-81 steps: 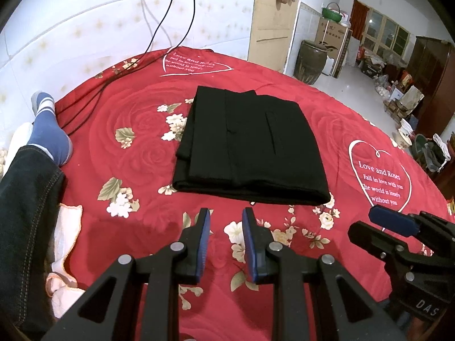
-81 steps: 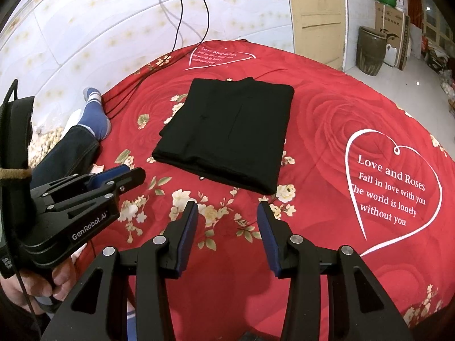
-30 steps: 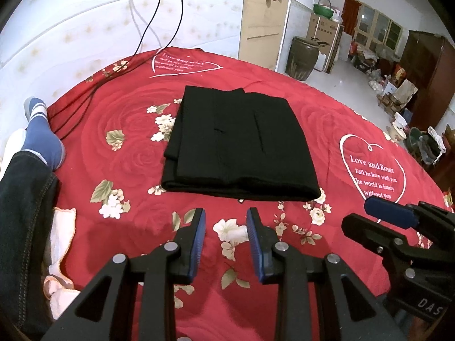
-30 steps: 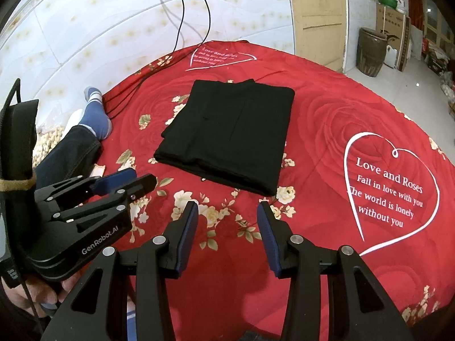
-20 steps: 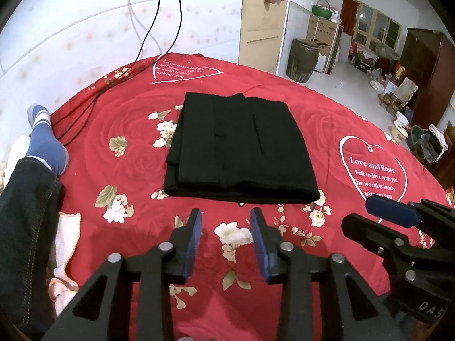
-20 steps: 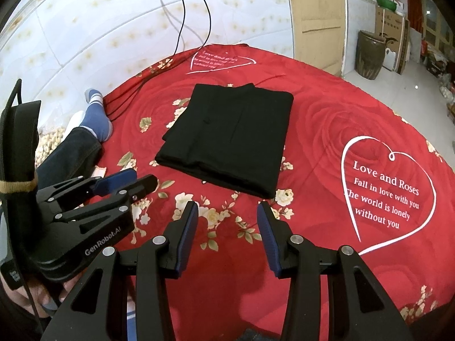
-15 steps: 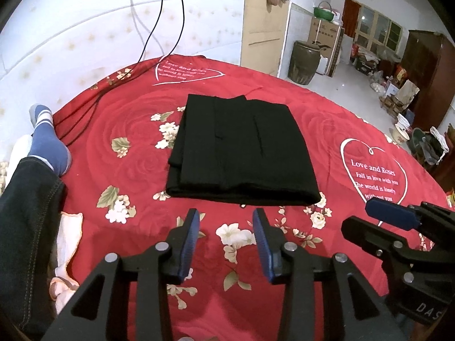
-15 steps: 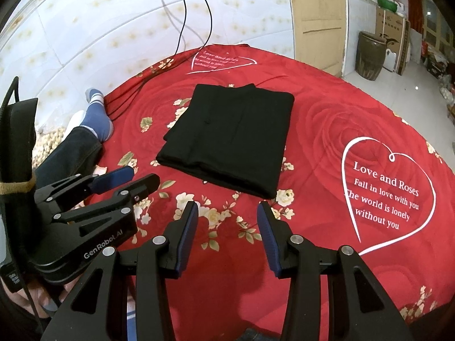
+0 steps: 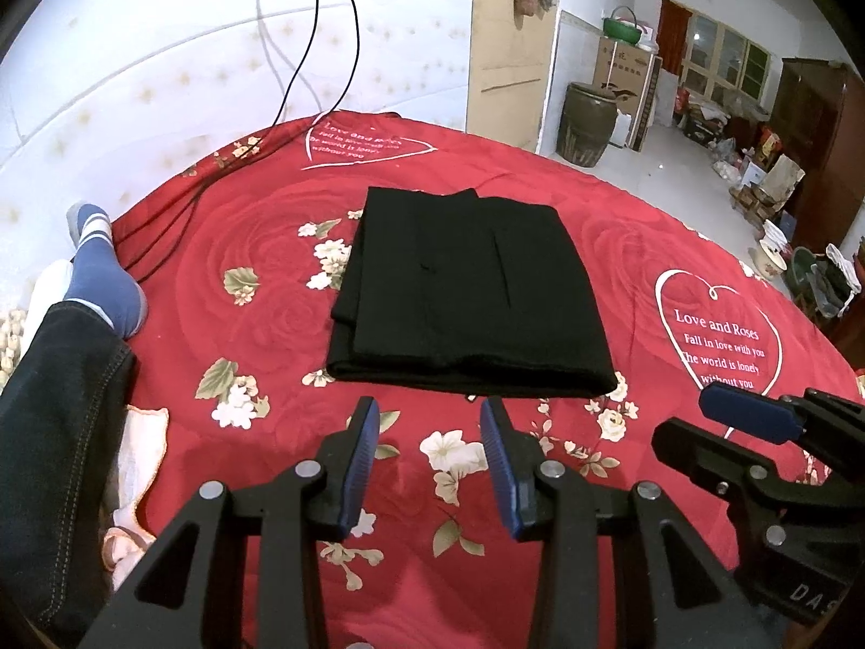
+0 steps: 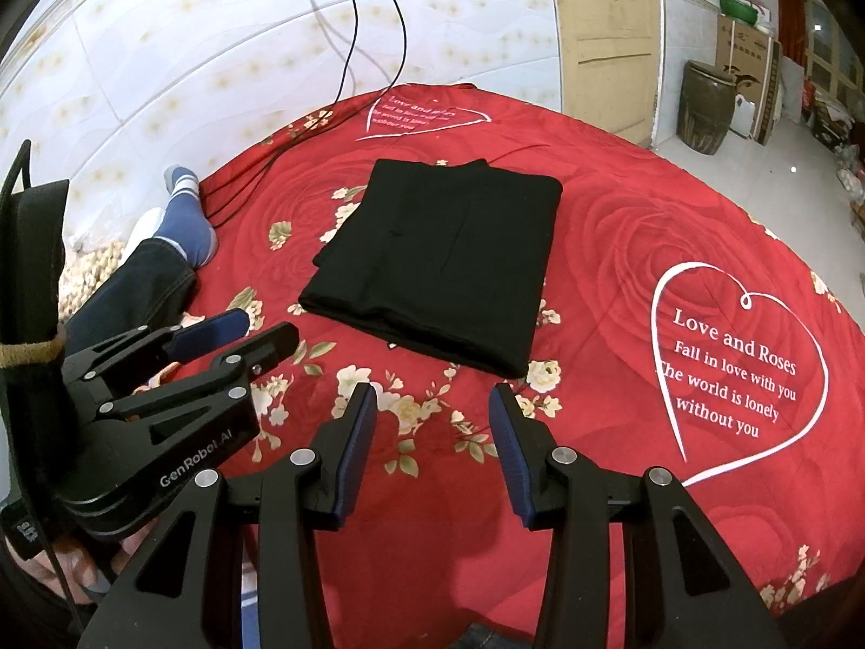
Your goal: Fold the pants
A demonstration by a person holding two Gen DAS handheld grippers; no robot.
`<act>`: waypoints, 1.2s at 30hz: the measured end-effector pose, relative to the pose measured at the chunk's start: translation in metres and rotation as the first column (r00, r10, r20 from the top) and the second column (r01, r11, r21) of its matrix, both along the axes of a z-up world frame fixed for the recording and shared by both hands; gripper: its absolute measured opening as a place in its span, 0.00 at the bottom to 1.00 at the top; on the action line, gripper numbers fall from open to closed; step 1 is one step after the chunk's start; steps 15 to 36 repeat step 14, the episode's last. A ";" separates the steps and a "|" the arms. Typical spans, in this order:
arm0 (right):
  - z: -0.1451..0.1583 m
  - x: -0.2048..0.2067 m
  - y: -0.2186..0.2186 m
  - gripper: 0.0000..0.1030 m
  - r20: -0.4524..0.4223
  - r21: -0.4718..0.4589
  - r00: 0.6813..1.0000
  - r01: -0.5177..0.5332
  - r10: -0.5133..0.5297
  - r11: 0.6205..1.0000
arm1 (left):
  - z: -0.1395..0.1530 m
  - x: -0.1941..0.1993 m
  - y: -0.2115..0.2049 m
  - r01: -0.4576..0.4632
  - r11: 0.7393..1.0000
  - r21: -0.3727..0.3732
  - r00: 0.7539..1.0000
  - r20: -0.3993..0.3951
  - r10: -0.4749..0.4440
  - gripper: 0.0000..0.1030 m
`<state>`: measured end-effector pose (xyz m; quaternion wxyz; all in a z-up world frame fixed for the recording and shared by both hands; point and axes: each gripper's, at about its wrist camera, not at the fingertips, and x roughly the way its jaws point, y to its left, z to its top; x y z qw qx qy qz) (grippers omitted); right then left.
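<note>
Now both apart, left gripper (image 9: 427,416) and right gripper (image 10: 432,405) jaws open, hovering short of folded pants (image 9: 465,292).

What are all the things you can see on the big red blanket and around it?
Pants: one, black, folded flat, middle of the blanket.
Blanket: one, red with flowers and white hearts, under the pants.
Cables: two, black, down the wall onto the blanket's far edge.
Jar: one, dark brown, on the floor by the doorway.
Basket: one, green, on a cardboard box.
Leg: one, dark jeans and blue sock, left.
Left tongs: black, blue pads, open, empty.
Right tongs: same, open, empty.
</note>
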<state>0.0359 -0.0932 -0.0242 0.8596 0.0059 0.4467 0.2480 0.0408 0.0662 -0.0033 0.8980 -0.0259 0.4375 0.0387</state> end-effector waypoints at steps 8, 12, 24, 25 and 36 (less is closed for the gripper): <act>-0.002 0.001 0.000 0.42 -0.002 0.000 1.000 -0.013 0.013 1.000 | -0.002 0.000 -0.005 0.006 1.000 0.021 1.000 0.006 -0.006 0.40; -0.004 0.002 -0.002 0.42 -0.009 0.003 1.000 -0.012 0.012 1.000 | -0.002 0.000 -0.006 0.006 1.000 0.021 1.000 0.008 -0.006 0.40; -0.004 0.004 -0.002 0.42 -0.010 0.004 1.000 -0.013 0.013 1.000 | -0.003 0.000 -0.008 0.004 1.000 0.022 1.000 0.003 -0.004 0.40; -0.004 0.004 -0.002 0.42 -0.010 0.004 1.000 -0.013 0.013 1.000 | -0.003 0.000 -0.008 0.004 1.000 0.022 1.000 0.003 -0.004 0.40; -0.004 0.004 -0.002 0.42 -0.010 0.004 1.000 -0.013 0.013 1.000 | -0.003 0.000 -0.008 0.004 1.000 0.022 1.000 0.003 -0.004 0.40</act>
